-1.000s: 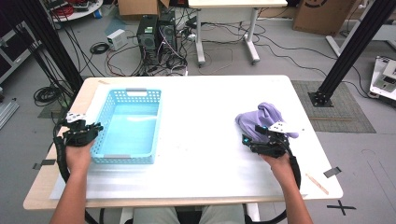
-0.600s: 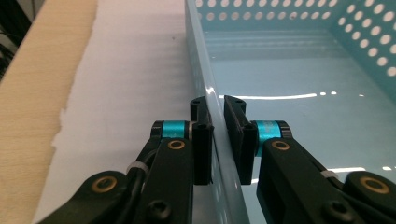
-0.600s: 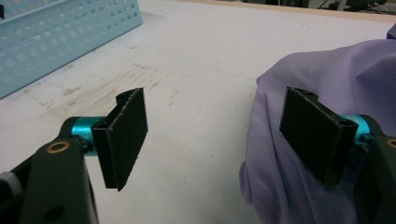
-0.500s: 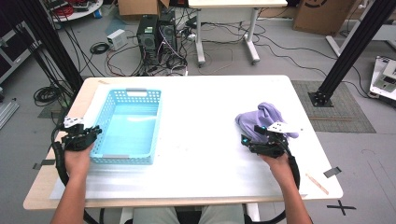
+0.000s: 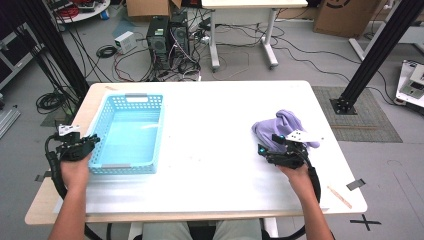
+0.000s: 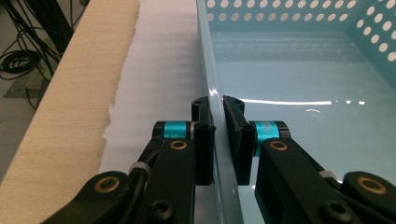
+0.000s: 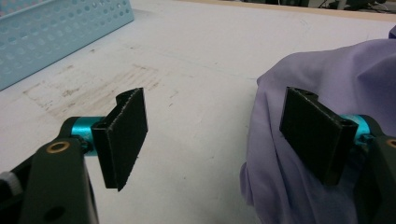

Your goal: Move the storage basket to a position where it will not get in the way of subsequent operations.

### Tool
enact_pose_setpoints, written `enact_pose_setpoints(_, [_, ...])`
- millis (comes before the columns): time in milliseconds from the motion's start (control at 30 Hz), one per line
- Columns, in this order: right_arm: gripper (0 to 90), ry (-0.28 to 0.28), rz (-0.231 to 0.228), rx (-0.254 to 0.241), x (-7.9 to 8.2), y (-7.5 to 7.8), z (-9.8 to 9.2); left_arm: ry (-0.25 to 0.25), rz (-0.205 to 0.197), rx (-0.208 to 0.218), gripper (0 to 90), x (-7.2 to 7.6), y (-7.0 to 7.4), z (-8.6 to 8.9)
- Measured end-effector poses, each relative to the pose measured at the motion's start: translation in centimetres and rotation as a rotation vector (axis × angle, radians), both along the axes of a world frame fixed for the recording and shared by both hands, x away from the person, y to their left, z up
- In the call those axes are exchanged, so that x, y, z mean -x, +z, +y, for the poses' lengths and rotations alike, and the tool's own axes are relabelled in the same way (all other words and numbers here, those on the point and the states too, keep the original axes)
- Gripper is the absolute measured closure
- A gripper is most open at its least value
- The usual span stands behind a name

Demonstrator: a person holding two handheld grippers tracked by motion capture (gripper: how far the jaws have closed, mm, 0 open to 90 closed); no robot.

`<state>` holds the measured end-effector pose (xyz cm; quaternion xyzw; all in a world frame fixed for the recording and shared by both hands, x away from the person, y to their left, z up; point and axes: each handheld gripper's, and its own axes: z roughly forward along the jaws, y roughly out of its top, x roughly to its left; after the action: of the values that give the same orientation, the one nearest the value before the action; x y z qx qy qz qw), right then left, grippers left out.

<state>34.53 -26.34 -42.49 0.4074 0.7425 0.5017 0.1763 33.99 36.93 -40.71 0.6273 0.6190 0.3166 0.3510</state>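
At the near edge of the white bench (image 5: 210, 150), a person's 2 forearms come in, each hand holding a gripper. The left gripper (image 6: 217, 121) has its fingers nearly together, pinching the thin near-left wall of a light blue perforated basket (image 5: 127, 132); its jaws have just been closing, with that wall between them. The basket sits on the left half of the bench, open side up and empty. The right gripper (image 7: 219, 135) has its fingers spread wide and holds nothing; one finger (image 7: 317, 133) rests against a crumpled lilac cloth (image 5: 280, 127) lying on the right half of the bench, well apart from the basket, while the other hangs over bare surface beside it. The step in hand looks like steadying the basket while the cloth gets picked up. To do it well, the right fingers likely need to slide further over a thick fold so both sides catch fabric before closing, and the left grip should stay low and firm so the basket cannot tip or skid. Farther off, beyond the bench, cables and computer towers (image 5: 167, 35) sit on the floor.
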Motion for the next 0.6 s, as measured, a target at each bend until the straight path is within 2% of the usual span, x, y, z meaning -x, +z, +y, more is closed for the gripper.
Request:
enact_pose_setpoints(200, [23.5,0.0,0.001,0.004,0.0,0.0,0.2,0.007,0.008,-0.012,82.6,-0.3,0.1,1.1])
enact_pose_setpoints(433, [23.5,0.003,0.001,0.01,0.0,-0.1,0.3,0.033,0.008,-0.007,82.6,-0.2,0.1,2.6])
enact_pose_setpoints(467, [23.5,0.002,0.001,0.009,0.0,-0.1,0.3,0.03,0.014,-0.024,82.6,-0.2,0.1,2.8])
enact_pose_setpoints(600, [23.4,-0.001,0.002,0.009,0.0,-0.1,0.3,0.028,0.023,-0.033,82.6,-0.4,0.2,3.4])
